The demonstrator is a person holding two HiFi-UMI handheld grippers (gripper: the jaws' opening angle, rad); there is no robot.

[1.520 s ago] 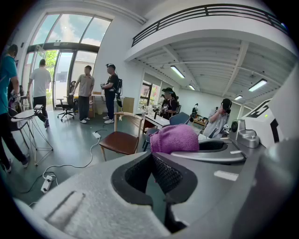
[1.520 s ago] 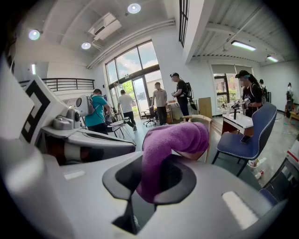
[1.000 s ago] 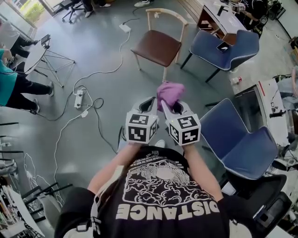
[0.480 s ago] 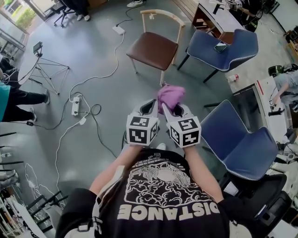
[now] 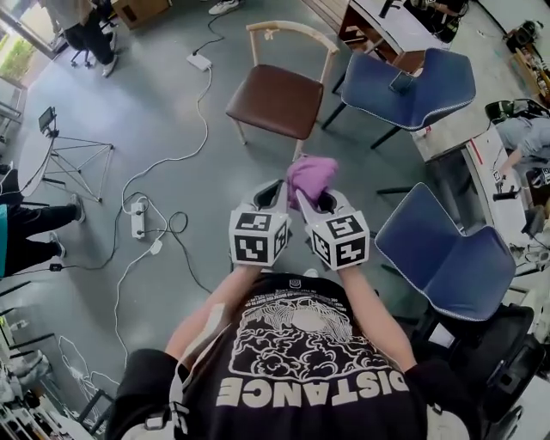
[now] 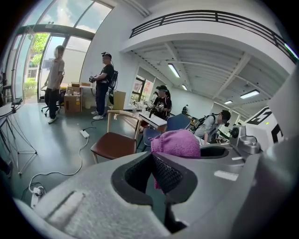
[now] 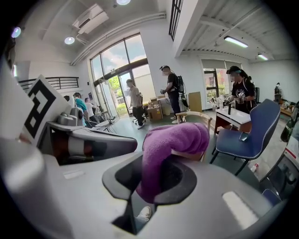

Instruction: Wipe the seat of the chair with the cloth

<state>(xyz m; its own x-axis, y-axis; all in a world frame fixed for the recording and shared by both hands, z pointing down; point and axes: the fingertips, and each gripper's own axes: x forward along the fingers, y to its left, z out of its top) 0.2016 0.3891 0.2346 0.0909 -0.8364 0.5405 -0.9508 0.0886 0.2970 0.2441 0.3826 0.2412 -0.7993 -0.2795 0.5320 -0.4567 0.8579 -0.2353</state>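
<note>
A wooden chair with a brown seat [image 5: 275,90] stands on the grey floor ahead of me, well beyond both grippers. My right gripper [image 5: 311,202] is shut on a purple cloth [image 5: 311,176], which bunches above the jaws. In the right gripper view the cloth [image 7: 175,140] hangs down between the jaws of the right gripper [image 7: 149,163], with the chair's backrest [image 7: 194,116] behind it. My left gripper [image 5: 273,196] sits close beside the right one. In the left gripper view the left gripper [image 6: 152,154] has its jaws together with nothing in them; the cloth [image 6: 180,142] and the chair [image 6: 112,144] show beyond.
Two blue chairs [image 5: 412,86] [image 5: 447,249] stand to the right of the brown one, near a desk [image 5: 378,21]. White cables and a power strip [image 5: 137,219] lie on the floor at left, by a tripod table [image 5: 73,163]. People stand in the background [image 6: 103,84].
The brown chair sits a little more to the left in the head view and the surroundings have shifted. Both grippers keep the same pose and the cloth stays held.
</note>
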